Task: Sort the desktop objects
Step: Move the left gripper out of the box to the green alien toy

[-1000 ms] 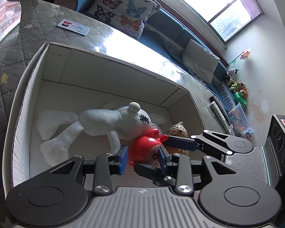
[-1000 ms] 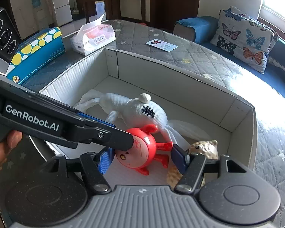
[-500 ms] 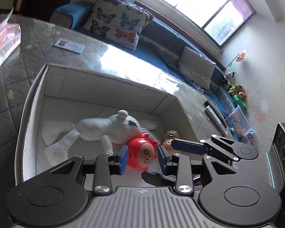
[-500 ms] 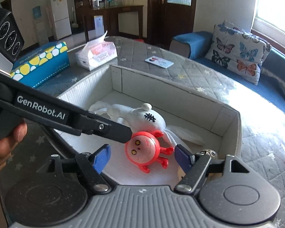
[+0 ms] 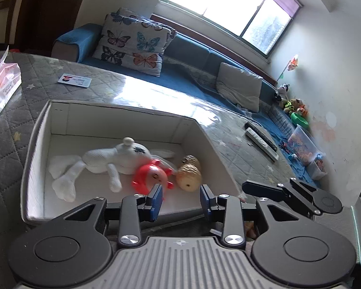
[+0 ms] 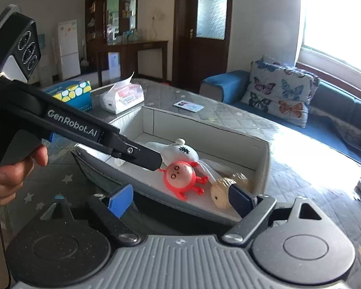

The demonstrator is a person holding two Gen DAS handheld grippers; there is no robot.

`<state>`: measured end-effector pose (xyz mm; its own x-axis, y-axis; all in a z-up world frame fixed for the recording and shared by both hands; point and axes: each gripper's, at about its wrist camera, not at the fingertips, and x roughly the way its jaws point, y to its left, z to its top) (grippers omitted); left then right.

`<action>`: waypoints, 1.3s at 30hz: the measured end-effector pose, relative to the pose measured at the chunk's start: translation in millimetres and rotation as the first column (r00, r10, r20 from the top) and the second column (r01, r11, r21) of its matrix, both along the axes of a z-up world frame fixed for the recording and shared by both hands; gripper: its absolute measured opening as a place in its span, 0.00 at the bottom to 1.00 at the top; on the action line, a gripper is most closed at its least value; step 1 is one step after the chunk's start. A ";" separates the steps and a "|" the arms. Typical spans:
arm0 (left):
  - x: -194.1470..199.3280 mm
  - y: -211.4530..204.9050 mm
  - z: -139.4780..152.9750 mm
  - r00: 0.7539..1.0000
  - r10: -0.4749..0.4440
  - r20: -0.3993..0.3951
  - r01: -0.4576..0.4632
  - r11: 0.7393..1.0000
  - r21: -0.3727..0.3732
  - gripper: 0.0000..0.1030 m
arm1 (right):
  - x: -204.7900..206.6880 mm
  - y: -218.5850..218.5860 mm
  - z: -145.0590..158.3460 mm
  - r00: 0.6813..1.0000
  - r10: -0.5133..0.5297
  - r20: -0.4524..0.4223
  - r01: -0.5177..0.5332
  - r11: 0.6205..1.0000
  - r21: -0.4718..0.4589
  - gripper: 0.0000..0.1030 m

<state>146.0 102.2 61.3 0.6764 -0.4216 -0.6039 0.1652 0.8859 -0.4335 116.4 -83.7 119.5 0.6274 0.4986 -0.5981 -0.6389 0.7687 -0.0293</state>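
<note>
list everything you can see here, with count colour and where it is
box: 1, white inside, on the grey quilted table
plush toy: 1, white, lying in the box
round toy: 1, red, in the box against the plush toy
tan toy: 1, tan, in the box beside the round toy
tissue pack: 1, white and pink, on the table beyond the box
tissue box: 1, blue and yellow, next to the tissue pack
card: 1, white and blue, on the table
cushion: 1, butterfly print, on the blue sofa
left gripper: 1, black, jaws open, empty
right gripper: 1, black, jaws just opening, empty
hand: 1, holding the left gripper
</note>
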 end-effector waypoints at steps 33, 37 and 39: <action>-50.4 -132.1 -36.3 0.961 -0.276 -0.003 0.275 0.955 0.107 0.35 | -95.7 -140.1 -55.8 0.940 -0.337 -0.059 0.340 0.938 0.071 1.00; -46.2 -138.7 -40.9 0.955 -0.295 -0.021 0.296 0.951 0.086 0.35 | -88.0 -144.1 -60.8 0.931 -0.354 -0.085 0.360 0.930 0.075 0.98; -43.3 -139.8 -43.0 0.953 -0.302 -0.035 0.304 0.951 0.056 0.35 | -85.3 -145.1 -62.8 0.930 -0.357 -0.091 0.364 0.928 0.075 0.95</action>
<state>102.6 -37.6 18.2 0.5063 -0.5668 -0.6499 0.4194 0.8204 -0.3887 31.1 -228.8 56.7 0.7302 0.3004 -0.6136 -0.3159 0.9448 0.0866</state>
